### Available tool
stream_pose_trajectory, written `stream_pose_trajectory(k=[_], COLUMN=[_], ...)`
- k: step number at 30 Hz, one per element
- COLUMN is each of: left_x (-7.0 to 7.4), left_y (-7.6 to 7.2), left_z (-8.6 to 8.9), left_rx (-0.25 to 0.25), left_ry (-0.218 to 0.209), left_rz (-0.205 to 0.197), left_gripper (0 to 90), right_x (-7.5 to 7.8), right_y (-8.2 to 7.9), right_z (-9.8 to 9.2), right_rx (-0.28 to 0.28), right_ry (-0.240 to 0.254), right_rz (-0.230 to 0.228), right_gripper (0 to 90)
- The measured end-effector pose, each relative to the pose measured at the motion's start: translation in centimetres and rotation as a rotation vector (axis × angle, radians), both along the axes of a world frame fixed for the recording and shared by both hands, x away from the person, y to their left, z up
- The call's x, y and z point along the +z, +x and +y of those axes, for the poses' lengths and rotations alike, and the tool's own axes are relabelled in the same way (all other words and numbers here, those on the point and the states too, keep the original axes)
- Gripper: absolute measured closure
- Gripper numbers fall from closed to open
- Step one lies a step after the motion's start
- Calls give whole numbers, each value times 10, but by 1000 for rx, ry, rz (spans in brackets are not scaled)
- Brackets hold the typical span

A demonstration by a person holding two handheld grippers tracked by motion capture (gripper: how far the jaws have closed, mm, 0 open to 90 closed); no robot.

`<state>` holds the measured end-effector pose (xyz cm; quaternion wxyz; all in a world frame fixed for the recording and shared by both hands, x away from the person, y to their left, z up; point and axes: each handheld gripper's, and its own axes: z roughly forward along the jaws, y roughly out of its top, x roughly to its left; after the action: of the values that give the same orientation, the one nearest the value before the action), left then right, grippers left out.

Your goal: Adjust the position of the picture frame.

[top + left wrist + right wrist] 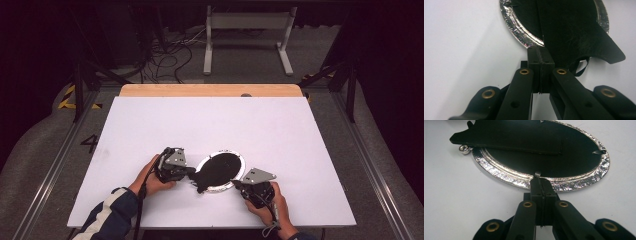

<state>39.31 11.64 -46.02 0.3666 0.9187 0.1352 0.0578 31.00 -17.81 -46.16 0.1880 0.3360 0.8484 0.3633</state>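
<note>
Plate (pixel 220 172) middle under black cloth (pixel 216 171)

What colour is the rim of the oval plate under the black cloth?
The plate rim is shiny, crinkled silver, like foil; the right gripper view shows it best.

white table sheet (pixel 210 125), wooden edge (pixel 210 90), floor cables (pixel 167 57)

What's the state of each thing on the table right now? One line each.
Silver-rimmed plate: flat on the white table, black inside.
Black cloth: draped over the plate, one end hanging past the rim.
Left tongs: shut, at the cloth's edge.
Right tongs: shut, at the plate's rim.
</note>
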Motion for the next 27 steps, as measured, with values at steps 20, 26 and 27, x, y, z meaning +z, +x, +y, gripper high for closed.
stream_pose_trajectory(k=[20,26,27], left_x=[-4,-4,-4], left_y=[-10,-12,-12], left_z=[4,3,3], left_rx=[35,39,39], left_ry=[-50,-51,-51], left_rz=[31,14,14], left_gripper=[900,900,900], right_x=[1,2,2], right_y=[24,39,41], right_z=[0,2,3], right_rx=[-46,-54,-56], right_ry=[-9,-16,-22], right_rz=[-13,-13,-17], right_gripper=[900,900,900])
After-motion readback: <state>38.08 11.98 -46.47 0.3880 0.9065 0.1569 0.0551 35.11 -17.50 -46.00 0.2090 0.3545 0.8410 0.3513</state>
